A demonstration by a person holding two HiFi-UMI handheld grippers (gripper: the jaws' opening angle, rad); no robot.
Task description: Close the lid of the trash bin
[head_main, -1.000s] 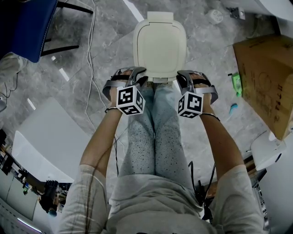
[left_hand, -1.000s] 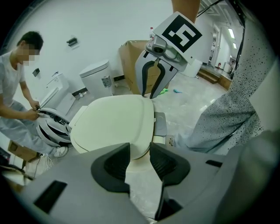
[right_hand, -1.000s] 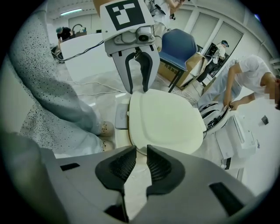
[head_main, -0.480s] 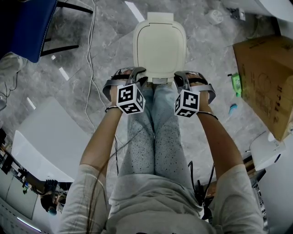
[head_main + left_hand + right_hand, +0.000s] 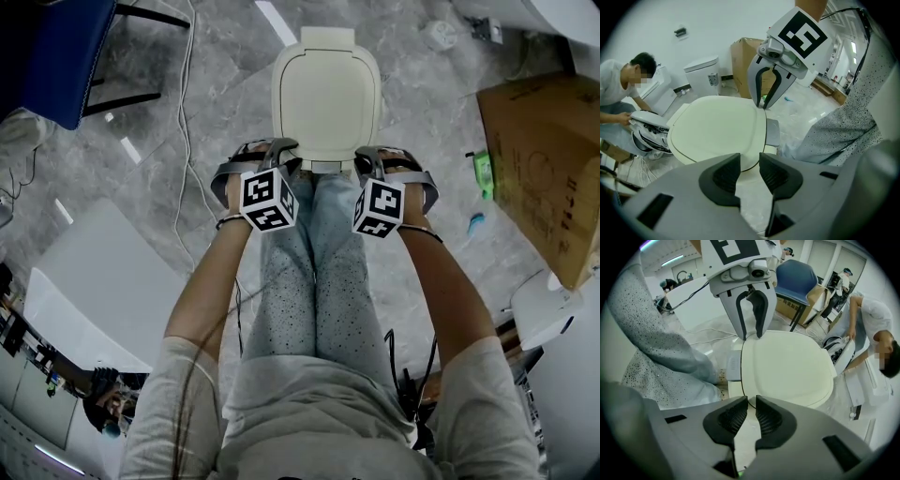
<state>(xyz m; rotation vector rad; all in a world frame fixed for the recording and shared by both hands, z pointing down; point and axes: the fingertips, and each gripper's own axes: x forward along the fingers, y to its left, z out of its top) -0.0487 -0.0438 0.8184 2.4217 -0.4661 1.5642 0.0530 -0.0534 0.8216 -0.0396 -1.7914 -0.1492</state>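
Observation:
The trash bin stands on the floor in front of the person's knees, its cream lid [image 5: 326,89] lying flat and closed on top. A grey tab [image 5: 772,132] sticks out at the bin's near edge. My left gripper [image 5: 281,150] hovers at the lid's near left corner. Its jaws [image 5: 750,161] are open by a narrow gap and have just been closing, with nothing between them. My right gripper [image 5: 367,156] hangs at the near right corner, its fingertips [image 5: 764,104] together on nothing. Both grippers point steeply down, a little above the lid [image 5: 787,366].
A cardboard box [image 5: 544,159] stands at the right, with a small green item [image 5: 484,173] beside it. A blue chair [image 5: 66,56] and a cable [image 5: 187,112] are at the left, a white panel [image 5: 94,291] lower left. A person [image 5: 618,89] crouches beyond the bin.
My right gripper has shifted a little to the left, toward the left one. The left gripper and the lid have stayed where they were.

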